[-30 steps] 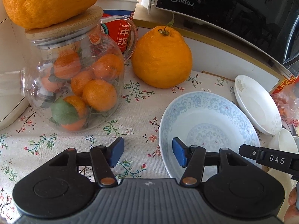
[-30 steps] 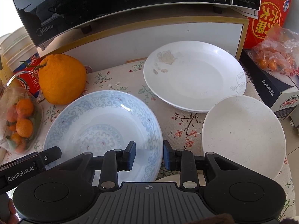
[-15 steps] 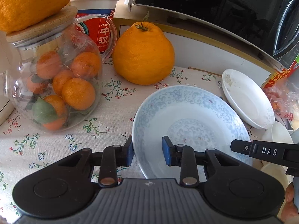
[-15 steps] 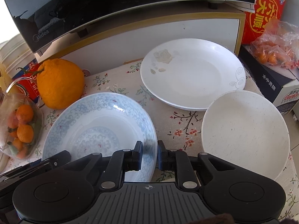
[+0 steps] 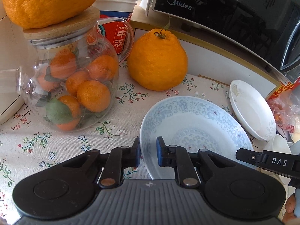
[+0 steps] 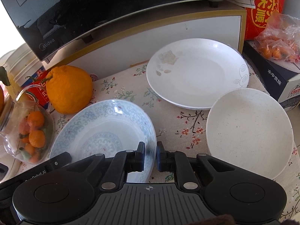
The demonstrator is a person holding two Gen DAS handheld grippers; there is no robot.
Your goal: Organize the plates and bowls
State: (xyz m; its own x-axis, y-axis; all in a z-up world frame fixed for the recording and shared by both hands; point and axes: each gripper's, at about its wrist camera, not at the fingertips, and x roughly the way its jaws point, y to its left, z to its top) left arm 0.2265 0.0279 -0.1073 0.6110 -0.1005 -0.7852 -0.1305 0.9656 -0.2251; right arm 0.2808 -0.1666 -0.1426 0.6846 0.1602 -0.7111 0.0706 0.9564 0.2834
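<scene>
Left wrist view showed the left gripper (image 5: 148,154) with its blue-padded fingers (image 5: 160,153) set on either side of the near rim of the blue patterned plate (image 5: 195,131), one finger outside the rim and one inside. A narrow gap remained around the rim, so I could not tell whether the pads were actually pressing it. The plate lay on the flowered tablecloth (image 5: 61,142), just in front of a big orange citrus fruit (image 5: 157,60). To the left stood a glass jar (image 5: 71,86) full of small oranges, with a wooden lid and another large citrus on top. A white plate (image 5: 251,108) sat beyond the blue one, toward the right, under the black microwave (image 5: 234,11).

Right wrist view showed the right gripper (image 6: 150,156) straddling the opposite edge of the same blue plate (image 6: 105,127), its fingers drawn close on either side of the rim; whether they gripped it was again unclear. The plate looked tilted there, its right edge raised off the cloth. The white plate with the faint flower print (image 6: 196,75) lay behind it near the cabinet, and a speckled cream plate (image 6: 249,131) lay to the right, its far edge just overlapping the white one. A bag of small oranges (image 6: 277,37) rested on a dark box at the far right.
</scene>
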